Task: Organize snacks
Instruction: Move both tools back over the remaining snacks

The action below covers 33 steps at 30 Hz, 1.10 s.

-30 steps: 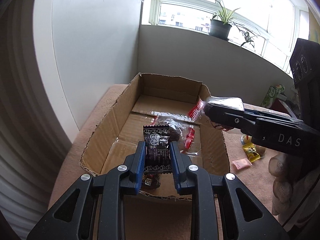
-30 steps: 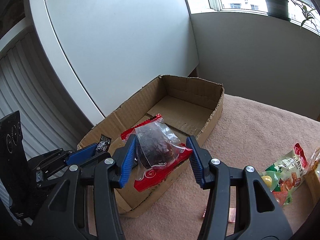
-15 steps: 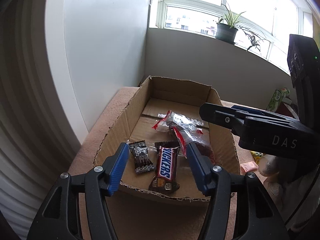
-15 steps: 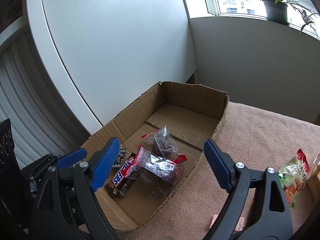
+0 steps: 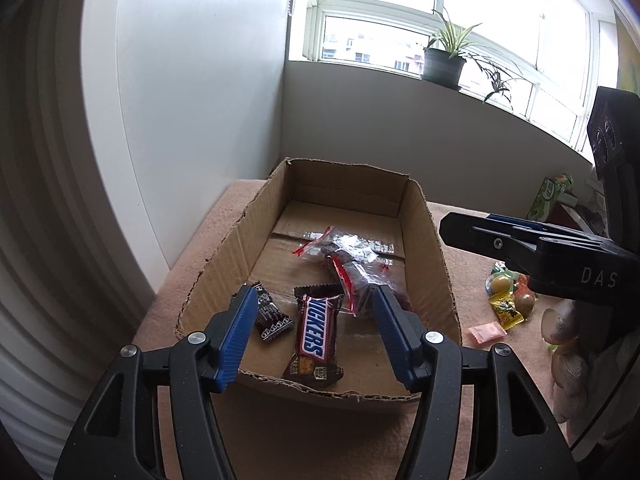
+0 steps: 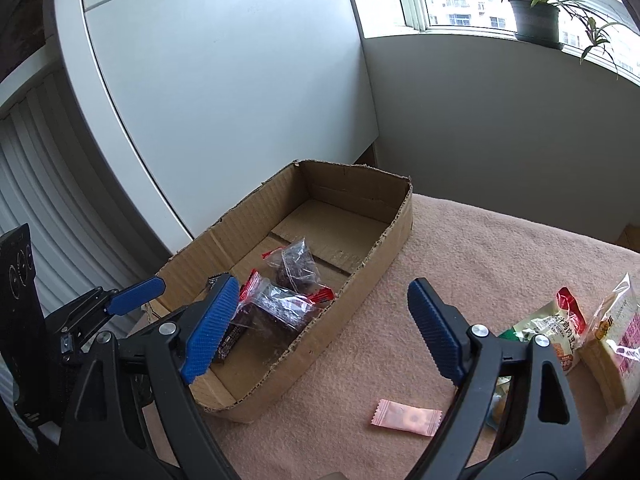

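A shallow cardboard box [image 5: 440, 264] [image 6: 372, 264] sits on a pink cloth. In it lie a Snickers bar [image 5: 316, 334], a small black patterned packet [image 5: 270, 314] and two clear red-edged bags of dark cakes [image 5: 352, 256] [image 6: 280, 308]. My left gripper [image 5: 314, 332] is open and empty above the box's near end. My right gripper [image 6: 324, 328] is open and empty over the box's right wall; it shows at the right of the left wrist view [image 5: 520, 240].
Loose snacks lie on the cloth right of the box: a pink candy [image 6: 406, 422] [image 5: 486, 332], a yellow packet [image 5: 506, 310], green and red bags [image 6: 556, 332] and a clear bag [image 6: 618, 340]. A white cabinet [image 6: 224, 92] stands behind the box. A plant [image 5: 444, 60] stands on the sill.
The left gripper opened and dropped the black packet into the box. The right gripper opened and dropped the red-edged cake bag there. Both grippers then drew back, the right one toward the right.
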Motion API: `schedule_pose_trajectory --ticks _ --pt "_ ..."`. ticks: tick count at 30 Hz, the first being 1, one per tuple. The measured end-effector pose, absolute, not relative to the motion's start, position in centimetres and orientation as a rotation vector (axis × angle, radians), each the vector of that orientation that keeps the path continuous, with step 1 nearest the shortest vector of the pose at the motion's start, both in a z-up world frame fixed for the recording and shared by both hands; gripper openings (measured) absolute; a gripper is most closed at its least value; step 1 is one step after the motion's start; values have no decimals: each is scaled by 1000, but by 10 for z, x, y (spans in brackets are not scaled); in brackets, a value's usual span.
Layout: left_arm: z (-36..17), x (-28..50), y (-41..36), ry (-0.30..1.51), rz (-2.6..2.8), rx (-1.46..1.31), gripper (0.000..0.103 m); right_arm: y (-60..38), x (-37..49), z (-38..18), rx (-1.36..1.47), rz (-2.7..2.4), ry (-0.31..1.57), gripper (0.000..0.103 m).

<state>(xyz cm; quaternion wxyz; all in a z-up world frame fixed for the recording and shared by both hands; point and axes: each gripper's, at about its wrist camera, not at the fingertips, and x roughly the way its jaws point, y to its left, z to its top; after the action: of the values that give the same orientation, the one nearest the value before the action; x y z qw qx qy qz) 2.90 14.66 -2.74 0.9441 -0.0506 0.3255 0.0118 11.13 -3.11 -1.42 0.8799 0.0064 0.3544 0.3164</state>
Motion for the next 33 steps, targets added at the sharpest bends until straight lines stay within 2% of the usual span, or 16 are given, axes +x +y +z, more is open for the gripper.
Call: schedule_pose_trajectory --ticks 17,33 --pt "-19 31 69 666 -139 -15 59 -160 72 -30 -22 554 771 89" --pt "-56 72 -18 869 -301 -2 59 -202 41 -91 -110 610 888 89"
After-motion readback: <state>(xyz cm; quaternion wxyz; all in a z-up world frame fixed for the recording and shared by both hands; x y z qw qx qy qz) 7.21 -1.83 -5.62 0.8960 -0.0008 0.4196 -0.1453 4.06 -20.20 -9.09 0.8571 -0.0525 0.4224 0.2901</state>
